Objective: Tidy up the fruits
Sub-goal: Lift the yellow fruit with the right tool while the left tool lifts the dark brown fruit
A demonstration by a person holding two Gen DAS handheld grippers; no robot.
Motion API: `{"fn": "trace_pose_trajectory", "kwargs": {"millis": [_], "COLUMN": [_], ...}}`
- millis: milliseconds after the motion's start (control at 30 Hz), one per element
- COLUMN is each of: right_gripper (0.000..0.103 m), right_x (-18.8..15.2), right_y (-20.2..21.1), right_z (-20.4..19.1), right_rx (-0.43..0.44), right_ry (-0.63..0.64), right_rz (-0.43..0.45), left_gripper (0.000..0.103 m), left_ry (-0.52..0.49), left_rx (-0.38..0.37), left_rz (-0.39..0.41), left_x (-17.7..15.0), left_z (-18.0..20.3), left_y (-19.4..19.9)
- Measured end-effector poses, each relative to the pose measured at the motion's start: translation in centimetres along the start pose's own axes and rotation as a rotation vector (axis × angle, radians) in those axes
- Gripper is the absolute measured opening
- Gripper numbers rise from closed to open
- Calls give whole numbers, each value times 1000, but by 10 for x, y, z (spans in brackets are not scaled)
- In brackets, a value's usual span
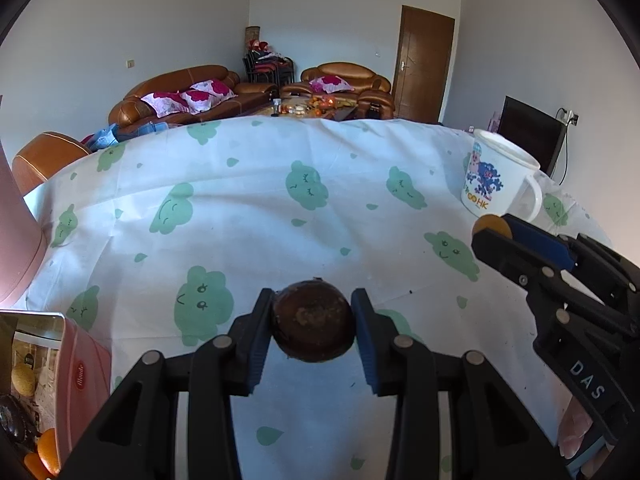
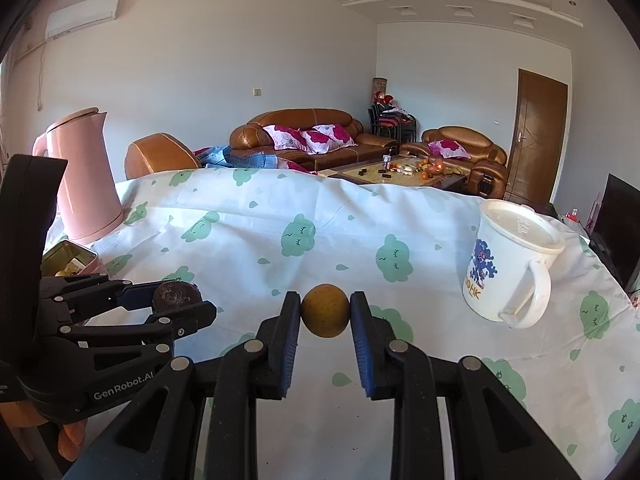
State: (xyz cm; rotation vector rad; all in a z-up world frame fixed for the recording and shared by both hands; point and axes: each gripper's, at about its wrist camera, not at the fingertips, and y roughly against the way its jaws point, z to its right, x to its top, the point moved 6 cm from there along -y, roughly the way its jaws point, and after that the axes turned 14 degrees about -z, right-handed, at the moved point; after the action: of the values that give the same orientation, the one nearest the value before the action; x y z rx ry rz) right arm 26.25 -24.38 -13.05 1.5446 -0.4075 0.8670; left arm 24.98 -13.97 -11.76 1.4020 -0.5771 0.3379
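My left gripper (image 1: 313, 308) is shut on a dark brown round fruit (image 1: 313, 320) and holds it above the cloud-print tablecloth (image 1: 248, 216). My right gripper (image 2: 325, 308) is shut on a small yellow-brown round fruit (image 2: 325, 310). In the left wrist view the right gripper (image 1: 494, 232) comes in from the right, with the yellow fruit (image 1: 490, 224) showing at its tip. In the right wrist view the left gripper (image 2: 180, 304) is at the left with the dark fruit (image 2: 176, 297). A pink tin (image 1: 82, 376) at the lower left holds orange fruits (image 1: 46, 452).
A white printed mug (image 2: 508, 264) stands at the right of the table, also in the left wrist view (image 1: 494, 176). A pink kettle (image 2: 84, 176) stands at the far left. The pink tin's open top (image 2: 68, 258) is beside it. Sofas and a coffee table lie beyond the table.
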Motion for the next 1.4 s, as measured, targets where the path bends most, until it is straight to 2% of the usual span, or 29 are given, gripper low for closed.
{"fn": "trace_pose_trajectory", "kwargs": {"millis": [733,1400], "right_gripper": [27,27], "right_x": [-1,-6], "right_y": [20,36], "right_z": [-14,-26], "right_rx": [-5,-9], "right_ry": [51,101], "right_rz": [100,166], "left_gripper": [40,40], "left_ry": [-24,4], "left_rx": [72,83], "left_rz": [140,202], "left_x": [-7,-13], "left_z": [2,-5], "left_y": [32,47]}}
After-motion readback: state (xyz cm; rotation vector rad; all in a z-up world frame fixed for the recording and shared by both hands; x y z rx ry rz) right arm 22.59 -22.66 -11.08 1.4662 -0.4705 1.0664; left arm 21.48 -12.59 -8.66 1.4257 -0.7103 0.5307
